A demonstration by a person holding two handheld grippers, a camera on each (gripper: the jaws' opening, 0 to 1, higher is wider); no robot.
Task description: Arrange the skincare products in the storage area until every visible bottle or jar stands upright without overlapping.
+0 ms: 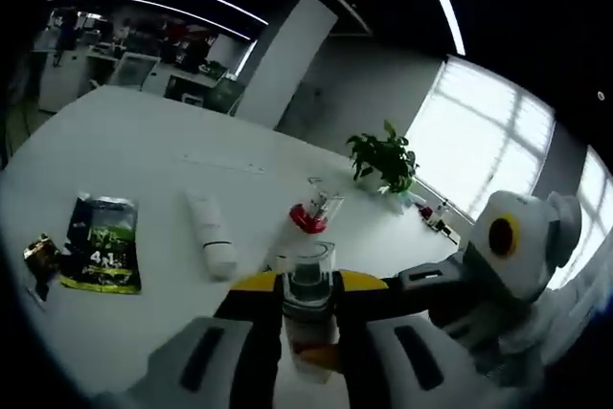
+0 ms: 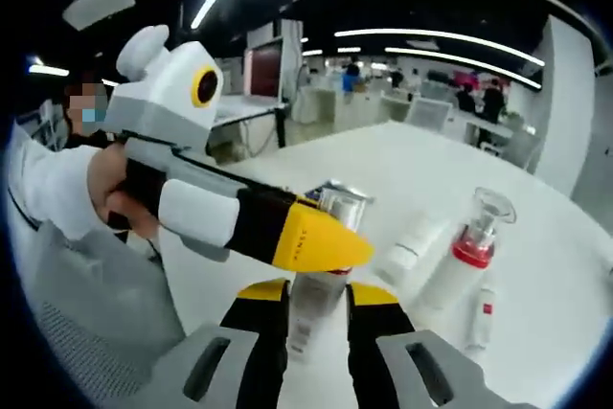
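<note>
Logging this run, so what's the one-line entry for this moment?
left gripper: shut on clear-capped bottle | right gripper: around same bottle | pump bottle: upright | white tube: lying flat | stage: handover

Between the jaws, a clear glossy plastic bottle (image 1: 309,308); beyond them, a smooth matt white counter (image 1: 144,150) and glossy foil sachet (image 1: 102,245).

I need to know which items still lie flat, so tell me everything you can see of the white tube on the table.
The white tube looks like smooth plastic, with a thin dark band near its cap end. It lies flat on the white table, not upright. In the left gripper view it sits between the green packet and the red-collared pump bottle, touching neither. In the right gripper view it lies just beside that bottle; contact there is unclear. Neither gripper touches it.
</note>
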